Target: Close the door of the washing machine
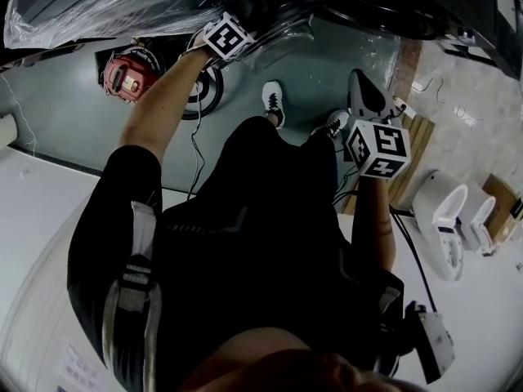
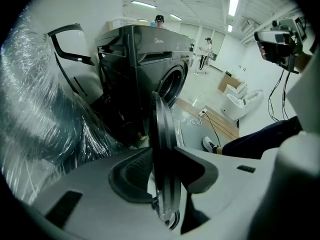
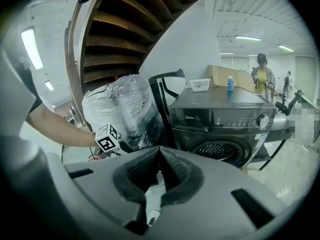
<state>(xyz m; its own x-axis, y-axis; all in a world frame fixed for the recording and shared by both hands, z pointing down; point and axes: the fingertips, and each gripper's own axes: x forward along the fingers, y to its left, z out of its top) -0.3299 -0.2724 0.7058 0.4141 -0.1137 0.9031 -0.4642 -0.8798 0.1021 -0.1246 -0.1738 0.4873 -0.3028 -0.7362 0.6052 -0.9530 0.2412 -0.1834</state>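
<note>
The left gripper (image 2: 165,156) is clamped on the rim of the door (image 2: 161,126), which stands swung open, edge-on, in front of the washer (image 2: 135,69). The right gripper (image 3: 159,159), jaws together and empty, faces the washer from further back. The grasp looks made; next, swing the door onto the washer's front until it latches.

Door (image 2: 160,121) edge-on between left tongs (image 2: 164,154), washing machine (image 2: 140,69) behind, wrapped bundle (image 2: 35,114) leftward.

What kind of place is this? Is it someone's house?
Probably not: more like a big workshop hall. A washing machine stands in the open beside a plastic-wrapped bundle, with loose toilets nearby and strip lights overhead.
</note>
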